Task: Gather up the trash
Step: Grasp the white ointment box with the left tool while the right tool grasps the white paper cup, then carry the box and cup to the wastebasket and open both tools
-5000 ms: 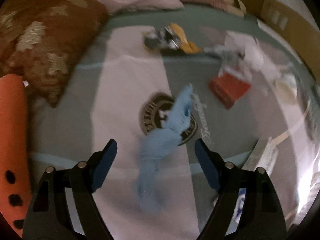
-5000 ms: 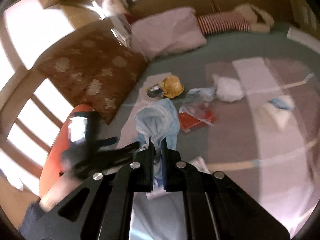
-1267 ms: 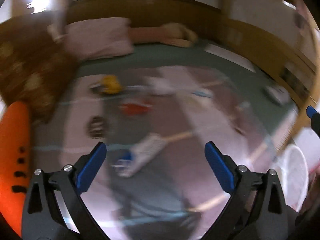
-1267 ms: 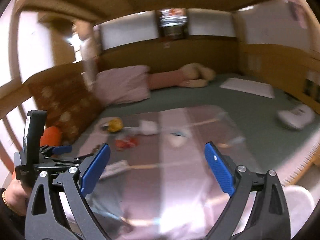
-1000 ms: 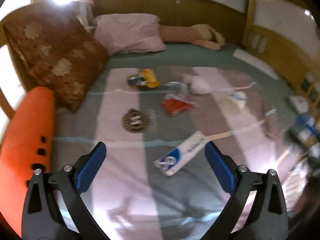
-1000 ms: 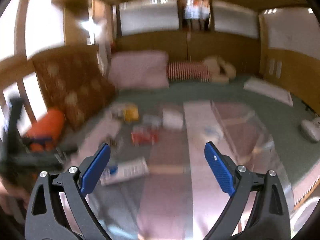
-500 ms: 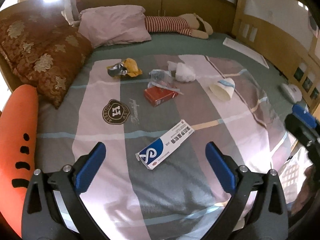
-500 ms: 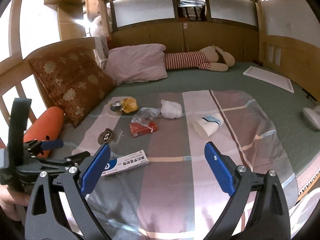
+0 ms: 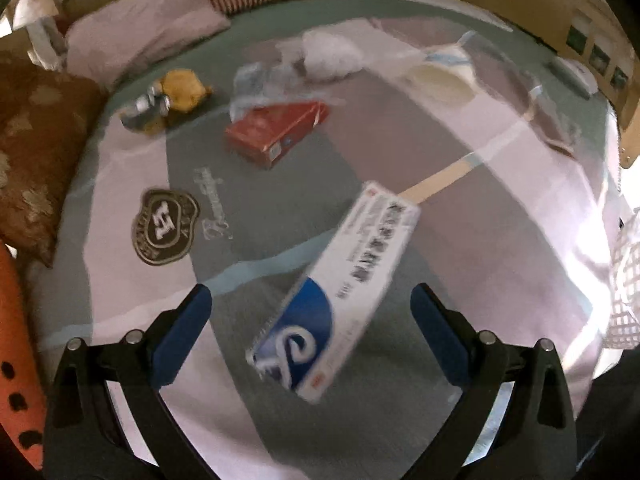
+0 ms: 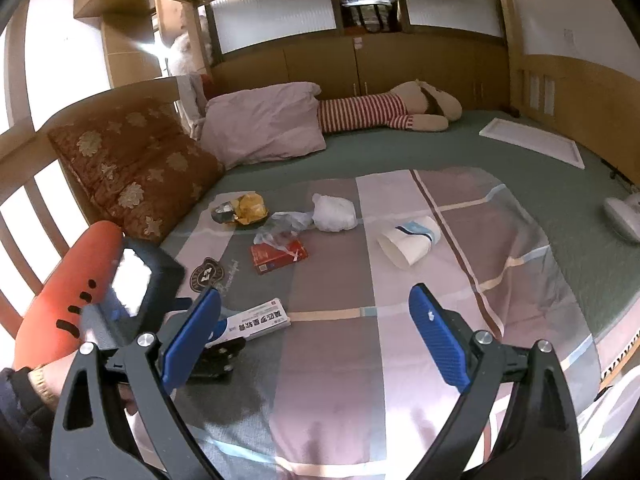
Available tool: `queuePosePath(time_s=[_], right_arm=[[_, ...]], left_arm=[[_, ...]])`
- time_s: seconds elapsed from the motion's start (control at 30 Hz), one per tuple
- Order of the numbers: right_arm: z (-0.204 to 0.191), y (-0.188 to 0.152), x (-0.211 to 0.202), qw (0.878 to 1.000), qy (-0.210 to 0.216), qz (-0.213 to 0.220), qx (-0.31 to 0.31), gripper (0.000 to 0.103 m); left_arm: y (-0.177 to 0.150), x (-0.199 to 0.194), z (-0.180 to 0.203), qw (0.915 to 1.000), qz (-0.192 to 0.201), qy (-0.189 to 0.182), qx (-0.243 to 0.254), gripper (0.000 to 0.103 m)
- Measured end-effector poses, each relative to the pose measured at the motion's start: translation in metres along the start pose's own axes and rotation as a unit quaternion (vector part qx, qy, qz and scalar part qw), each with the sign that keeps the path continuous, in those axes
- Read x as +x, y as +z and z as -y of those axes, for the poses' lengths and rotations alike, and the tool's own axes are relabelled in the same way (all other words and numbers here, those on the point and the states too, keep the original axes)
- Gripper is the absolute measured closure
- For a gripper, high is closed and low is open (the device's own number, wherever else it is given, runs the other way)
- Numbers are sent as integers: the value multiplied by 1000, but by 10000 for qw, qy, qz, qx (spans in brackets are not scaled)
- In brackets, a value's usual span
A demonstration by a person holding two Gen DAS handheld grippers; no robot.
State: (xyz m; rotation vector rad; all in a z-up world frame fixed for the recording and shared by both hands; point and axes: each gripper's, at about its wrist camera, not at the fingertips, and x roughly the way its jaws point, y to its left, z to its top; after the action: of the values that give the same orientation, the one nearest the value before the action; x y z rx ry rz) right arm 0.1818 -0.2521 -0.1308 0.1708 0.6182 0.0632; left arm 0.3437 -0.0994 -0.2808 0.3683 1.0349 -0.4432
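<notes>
Trash lies scattered on the blanket (image 10: 332, 360) ahead of me. My left gripper (image 9: 311, 322) is spread wide, poised just over the white-and-blue box (image 9: 340, 284), which lies flat between its fingers, not touched. My right gripper (image 10: 314, 334) is spread wide too, holding nothing. Farther off I see the red box (image 10: 279, 256), the paper cup (image 10: 408, 240), the white wad (image 10: 334, 212), clear plastic wrap (image 10: 286, 222) and a yellow wrapper (image 10: 249, 206).

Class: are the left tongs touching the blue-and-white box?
Apart. The left wrist view shows the left tongs open, bedspread visible between each finger and the blue-and-white box.
</notes>
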Motion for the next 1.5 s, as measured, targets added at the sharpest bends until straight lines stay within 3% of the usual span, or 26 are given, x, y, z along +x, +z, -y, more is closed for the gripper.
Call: queuePosePath(time_s=[0.1, 0.13, 0.17, 0.2, 0.23, 0.33, 0.4, 0.53, 0.6, 0.77, 0.93, 1.07, 1.2, 1.23, 1.27, 1.37, 1.5], right_arm=[[0, 0, 3, 10000, -7, -41, -29, 10], [1, 1, 3, 10000, -14, -43, -28, 10], [2, 1, 3, 10000, -29, -43, -32, 10], [2, 2, 5, 10000, -50, -42, -46, 10], [4, 4, 7, 9999, -89, -42, -79, 10], [12, 16, 22, 9990, -285, -116, -310, 10], [21, 21, 35, 9985, -313, -225, -390, 10], [62, 33, 76, 9980, -200, -518, -304, 10], [82, 38, 98, 9970, -210, -665, -320, 10], [104, 47, 166, 9855, -329, -1017, -1321, 10], [119, 48, 238, 9620, -346, -1739, -2075, 10], [133, 59, 272, 9572, -449, -1923, -2115, 10], [146, 56, 306, 9552, -318, -2327, -1803, 10], [149, 54, 309, 9591, -158, -2333, -1595, 11], [148, 53, 308, 9624, -75, -2286, -1463, 18], [142, 52, 292, 9744, 110, -1940, -1134, 19], [120, 56, 240, 9868, 15, -1465, -686, 19]], left_arm=[[-2, 22, -9, 9987, -243, -381, -239, 5], [-4, 29, -9, 9983, -333, -397, -262, 13], [-5, 32, -9, 9984, -356, -352, -262, 13], [-5, 31, -8, 9988, -226, -306, -293, 24], [-4, 28, -8, 9989, -132, -305, -341, 45], [2, 17, -16, 9958, -122, -422, -801, 57], [7, -4, -23, 9916, 123, -557, -1164, 58], [15, -74, -19, 9861, 921, -413, -1316, 59], [12, -114, -20, 9793, 1326, -348, -1490, 59], [-14, -171, -21, 9626, 1978, 188, -1840, 59], [-19, -169, -32, 9614, 1899, 225, -1979, 59], [-18, -163, -43, 9591, 1807, 99, -2178, 59], [-15, -159, -40, 9626, 1735, 61, -2080, 58], [-14, -156, -40, 9635, 1713, 50, -2059, 58], [-14, -154, -39, 9646, 1682, 43, -2033, 58], [-13, -150, -36, 9659, 1629, 29, -2012, 58], [-11, -150, -36, 9654, 1650, 27, -2019, 58]])
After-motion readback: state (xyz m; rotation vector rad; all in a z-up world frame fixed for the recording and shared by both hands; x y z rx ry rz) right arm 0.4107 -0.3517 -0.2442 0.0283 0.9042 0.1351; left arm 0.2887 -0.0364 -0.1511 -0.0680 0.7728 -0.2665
